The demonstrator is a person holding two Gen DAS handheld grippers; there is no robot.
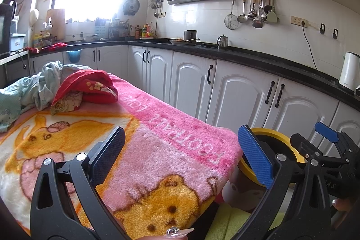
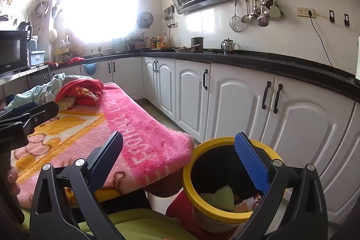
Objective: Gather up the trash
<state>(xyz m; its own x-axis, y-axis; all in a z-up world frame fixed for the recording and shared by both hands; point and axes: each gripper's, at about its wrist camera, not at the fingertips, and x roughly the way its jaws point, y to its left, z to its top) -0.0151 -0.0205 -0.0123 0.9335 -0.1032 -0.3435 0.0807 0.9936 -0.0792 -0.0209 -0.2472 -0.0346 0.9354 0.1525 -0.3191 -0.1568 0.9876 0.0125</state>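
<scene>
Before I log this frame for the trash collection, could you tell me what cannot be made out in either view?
- Bin contents: right wrist view shows green pieces and wrappers; the right gripper finger and dark wall hide the rest.
- Bin in left wrist view: the left gripper covers its inside.
- Window: glare washes it out.
- Blanket: hides the surface beneath.

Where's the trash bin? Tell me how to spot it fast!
Find the table under the pink blanket in the kitchen's middle. The trash bin stands on the floor by its near corner, facing the white cabinets. Nothing else there is round with a bright yellow rim, and wrappers lie inside.
</scene>
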